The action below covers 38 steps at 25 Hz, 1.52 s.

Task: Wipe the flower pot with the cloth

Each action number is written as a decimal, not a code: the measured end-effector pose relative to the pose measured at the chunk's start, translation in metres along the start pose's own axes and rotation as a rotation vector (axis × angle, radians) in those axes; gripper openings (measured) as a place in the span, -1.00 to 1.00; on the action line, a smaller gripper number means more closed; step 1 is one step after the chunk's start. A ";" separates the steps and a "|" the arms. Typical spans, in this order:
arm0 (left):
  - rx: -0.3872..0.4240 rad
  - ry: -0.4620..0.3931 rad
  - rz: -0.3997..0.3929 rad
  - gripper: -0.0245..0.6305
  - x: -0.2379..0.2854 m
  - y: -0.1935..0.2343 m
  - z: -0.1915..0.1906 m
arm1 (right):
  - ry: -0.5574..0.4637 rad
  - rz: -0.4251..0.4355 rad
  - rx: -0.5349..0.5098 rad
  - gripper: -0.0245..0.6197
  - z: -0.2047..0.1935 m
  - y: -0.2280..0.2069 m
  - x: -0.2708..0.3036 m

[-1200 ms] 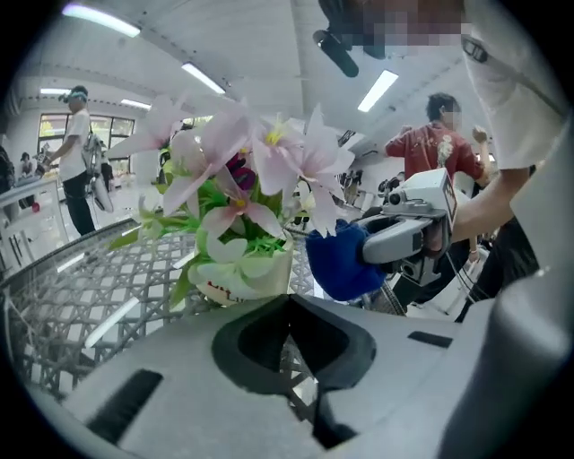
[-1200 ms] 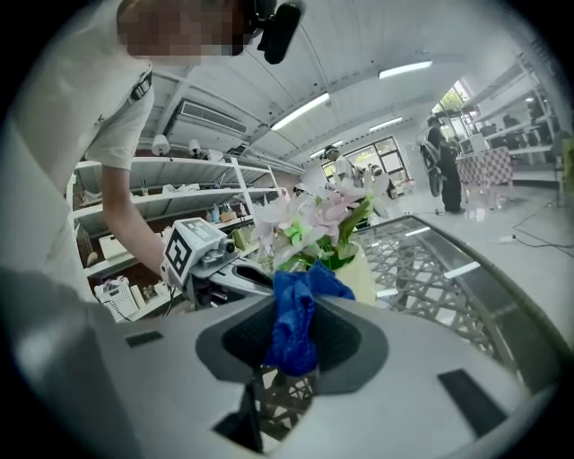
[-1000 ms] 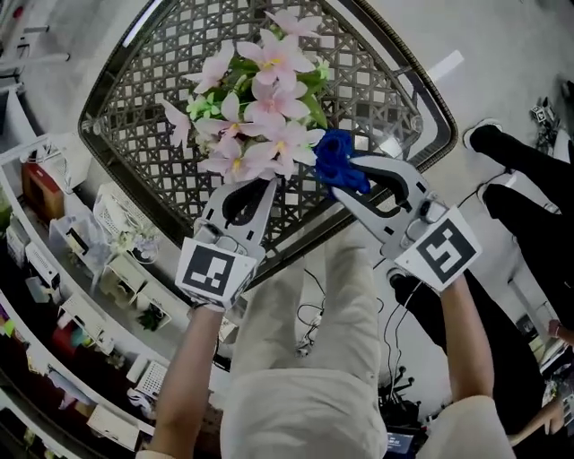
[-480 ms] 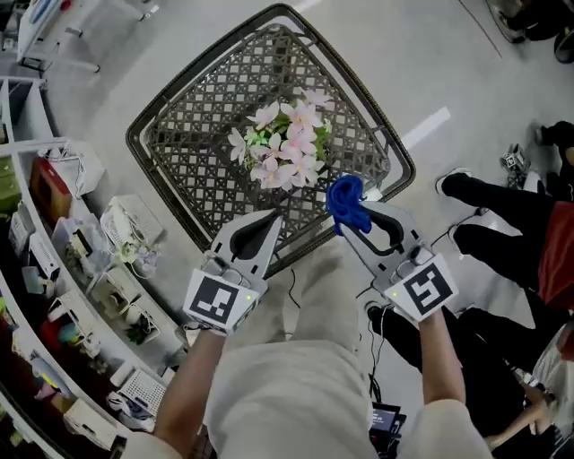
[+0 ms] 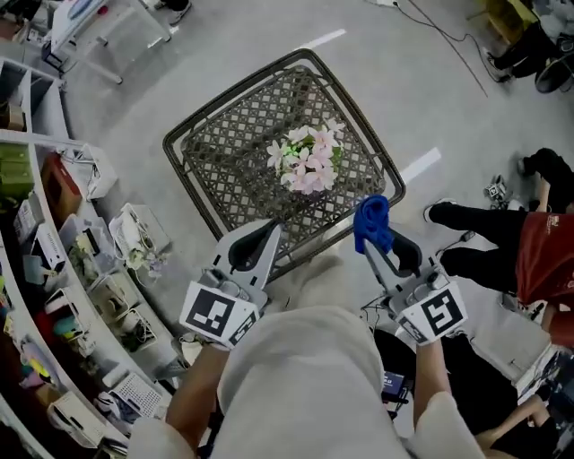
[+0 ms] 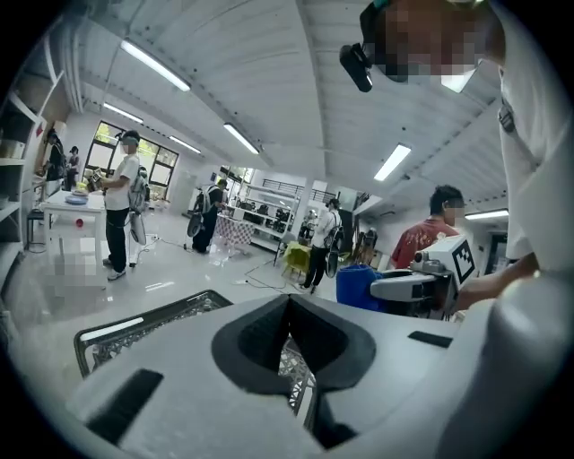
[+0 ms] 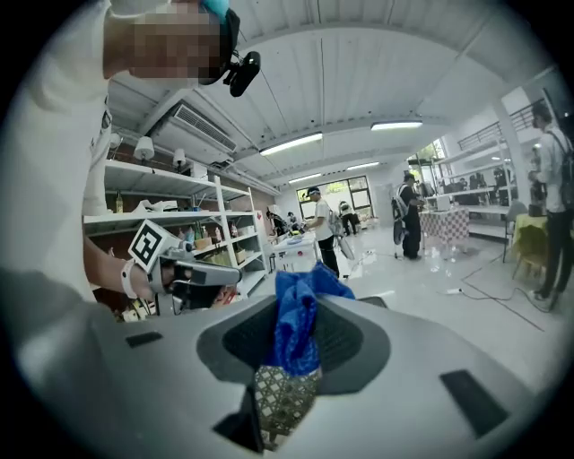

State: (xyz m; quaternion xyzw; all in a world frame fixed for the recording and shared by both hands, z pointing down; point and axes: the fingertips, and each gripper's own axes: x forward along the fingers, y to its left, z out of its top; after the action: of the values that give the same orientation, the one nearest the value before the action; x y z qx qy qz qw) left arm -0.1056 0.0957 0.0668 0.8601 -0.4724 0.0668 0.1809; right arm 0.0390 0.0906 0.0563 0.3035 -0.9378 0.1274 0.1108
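Pink flowers (image 5: 308,160) stand in the middle of a dark wicker table (image 5: 224,143) far below me; the blooms hide the pot under them. My left gripper (image 5: 269,229) is shut and holds nothing, high above the table's near edge. My right gripper (image 5: 373,226) is shut on a bunched blue cloth (image 5: 370,219), also high up, beside the table's near right corner. The right gripper view has the blue cloth (image 7: 296,323) pinched between the jaws of the right gripper (image 7: 294,309). In the left gripper view the left gripper (image 6: 289,300) has closed jaws over the table (image 6: 134,327).
Cluttered white shelves (image 5: 63,242) run along the left. A person in dark trousers and a red top (image 5: 511,242) is at the right. Cables (image 5: 430,27) and a white tape mark (image 5: 420,164) lie on the grey floor. Several people stand far off in the room.
Both grippers have risen well above the table and flowers, which now look much smaller and farther. The blue cloth stays in the right gripper, and the left stays shut.
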 end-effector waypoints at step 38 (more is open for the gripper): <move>0.028 -0.018 -0.131 -0.86 -0.068 -0.026 0.021 | -0.163 -0.127 -0.028 -0.58 0.057 0.092 -0.030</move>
State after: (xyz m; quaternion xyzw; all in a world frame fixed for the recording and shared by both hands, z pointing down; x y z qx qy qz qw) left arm -0.1224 0.1541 0.0211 0.8921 -0.4159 0.0535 0.1684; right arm 0.0003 0.1620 -0.0219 0.3703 -0.9242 0.0817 0.0463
